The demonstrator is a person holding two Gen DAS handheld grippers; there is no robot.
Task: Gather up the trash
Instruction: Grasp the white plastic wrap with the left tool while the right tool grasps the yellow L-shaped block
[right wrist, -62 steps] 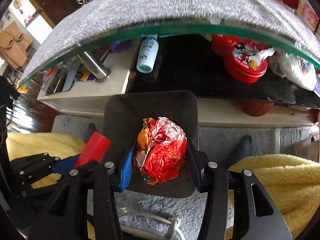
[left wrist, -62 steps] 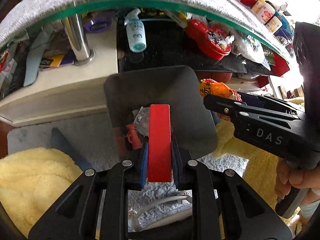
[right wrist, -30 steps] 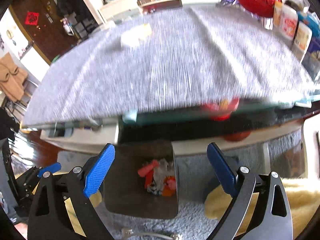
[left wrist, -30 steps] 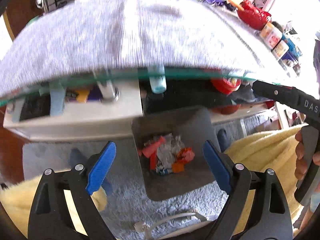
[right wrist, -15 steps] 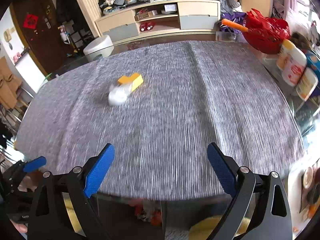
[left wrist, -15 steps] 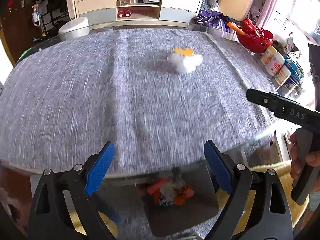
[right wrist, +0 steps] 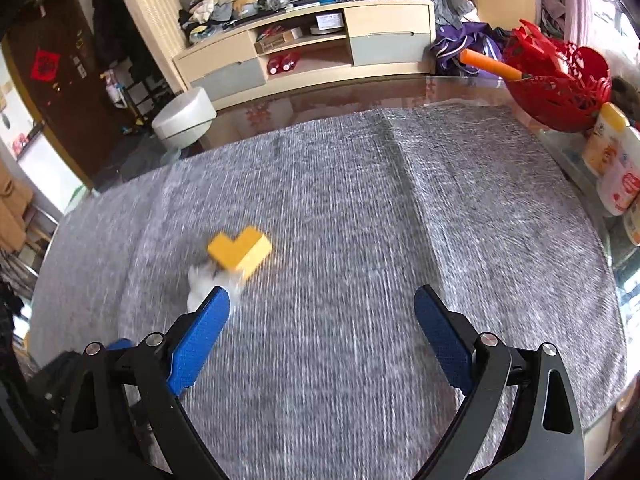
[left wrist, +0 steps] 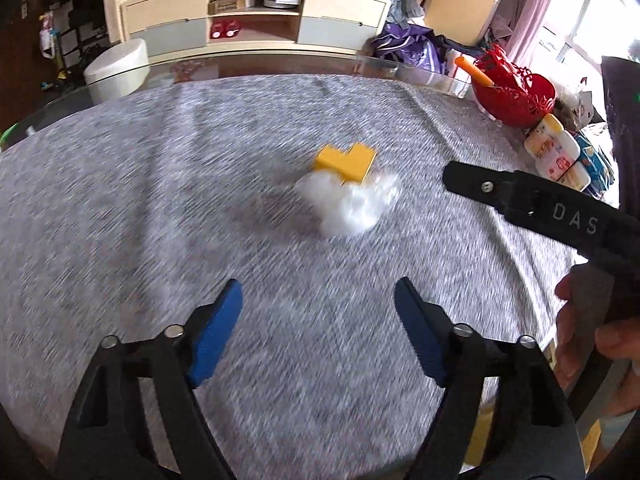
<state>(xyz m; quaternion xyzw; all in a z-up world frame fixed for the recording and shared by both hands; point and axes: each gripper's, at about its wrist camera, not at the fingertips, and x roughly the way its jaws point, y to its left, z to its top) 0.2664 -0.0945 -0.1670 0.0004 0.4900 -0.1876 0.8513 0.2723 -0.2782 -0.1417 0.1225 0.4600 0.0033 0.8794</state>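
A yellow L-shaped block [left wrist: 346, 162] lies on the grey tablecloth [left wrist: 160, 208], with a white crumpled wad [left wrist: 348, 200] touching its near side. My left gripper [left wrist: 318, 292] hovers short of them; its jaws are closing and nothing is between them. In the right wrist view the yellow block [right wrist: 240, 250] and the white wad [right wrist: 202, 280] sit just beyond the left fingertip of my right gripper [right wrist: 322, 296], which is open and holds nothing. The right gripper's black body [left wrist: 520, 200], held by a hand [left wrist: 580, 320], reaches in from the right of the left wrist view.
A red openwork basket [right wrist: 556, 80] with an orange stick stands at the table's far right, beside several white bottles [right wrist: 616, 168]. A glass rim [right wrist: 400, 92] borders the cloth. A low TV cabinet [left wrist: 256, 20] and a white round stool [left wrist: 116, 68] stand beyond the table.
Both views swung up from the dark bin under the table to the tabletop. The yellow block and white wad are now nearer. The left jaws have narrowed; both grippers had dropped their trash.
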